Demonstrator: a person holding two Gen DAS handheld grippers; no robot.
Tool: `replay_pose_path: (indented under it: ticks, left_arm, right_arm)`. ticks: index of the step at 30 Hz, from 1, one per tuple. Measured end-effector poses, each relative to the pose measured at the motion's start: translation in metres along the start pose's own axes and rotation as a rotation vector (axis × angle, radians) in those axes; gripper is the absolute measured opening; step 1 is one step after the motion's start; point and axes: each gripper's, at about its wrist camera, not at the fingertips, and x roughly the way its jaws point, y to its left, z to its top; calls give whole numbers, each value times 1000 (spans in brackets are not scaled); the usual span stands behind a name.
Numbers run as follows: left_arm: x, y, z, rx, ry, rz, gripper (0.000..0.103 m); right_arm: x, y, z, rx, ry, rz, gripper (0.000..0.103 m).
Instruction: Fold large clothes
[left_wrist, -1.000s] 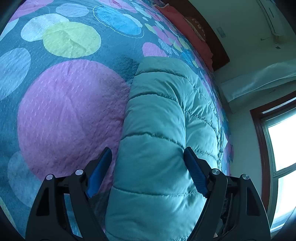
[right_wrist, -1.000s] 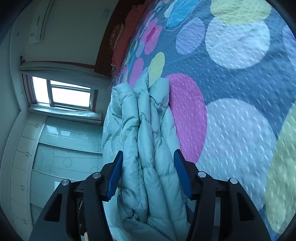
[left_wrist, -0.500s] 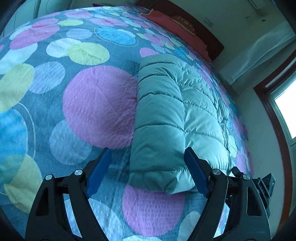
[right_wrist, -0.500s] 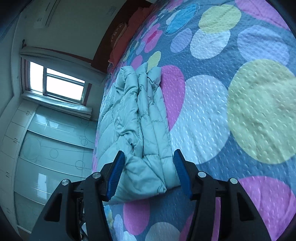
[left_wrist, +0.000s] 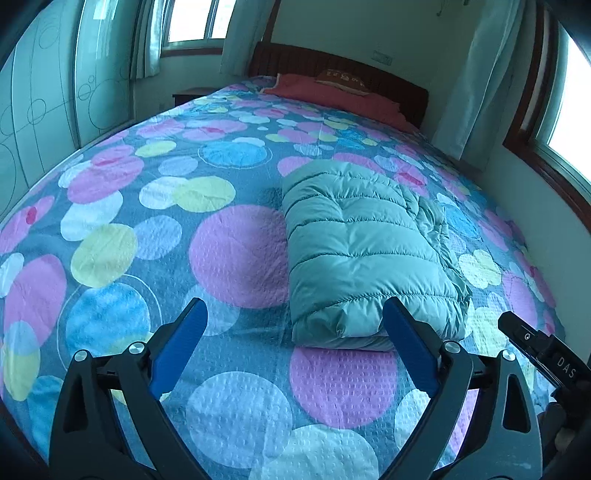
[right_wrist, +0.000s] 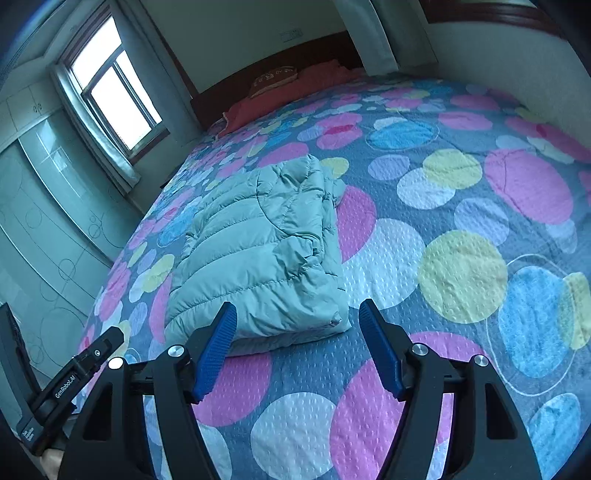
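The puffy teal jacket (left_wrist: 364, 254) is lying folded on the bed (left_wrist: 110, 236), near its right edge. Both the left gripper (left_wrist: 293, 334) and the right gripper (right_wrist: 297, 330) are hanging open and empty — the fold is looking finished, so only pressing the loose layers flat is worth doing.

My left gripper (left_wrist: 293, 347) and right gripper (right_wrist: 297, 347) hang wide-jawed over bare bedspread (left_wrist: 122, 229), nothing between their fingers. The folded teal puffer jacket (left_wrist: 364, 254) lies just ahead, the only bulk in my way. Wide flat cover spreads beside it.
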Motion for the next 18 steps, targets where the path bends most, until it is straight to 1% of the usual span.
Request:
replay_pose_path:
  ticks: [2, 5, 8, 12, 15, 18]
  left_arm:
    - [-9, 0, 0, 11, -14, 10, 96]
    - [-18, 0, 0, 16, -31, 27, 96]
    - [-24, 1, 0, 17, -41, 28, 96]
    - [-29, -1, -2, 30, -51, 42, 96]
    - [-33, -3, -4, 44, -59, 67, 96]
    - [-36, -6, -5, 61, -66, 86, 96]
  right_arm:
    - [-6, 9, -1, -36, -21, -25, 73]
    - [-13, 21, -3, -78, -49, -66, 74]
    - [-19, 29, -6, -117, -65, -93, 74]
    - [-24, 37, -9, -147, -82, -119, 74]
    - [-27, 43, -11, -175, -93, -141, 74]
    - [-28, 48, -14, -191, -96, -146, 74]
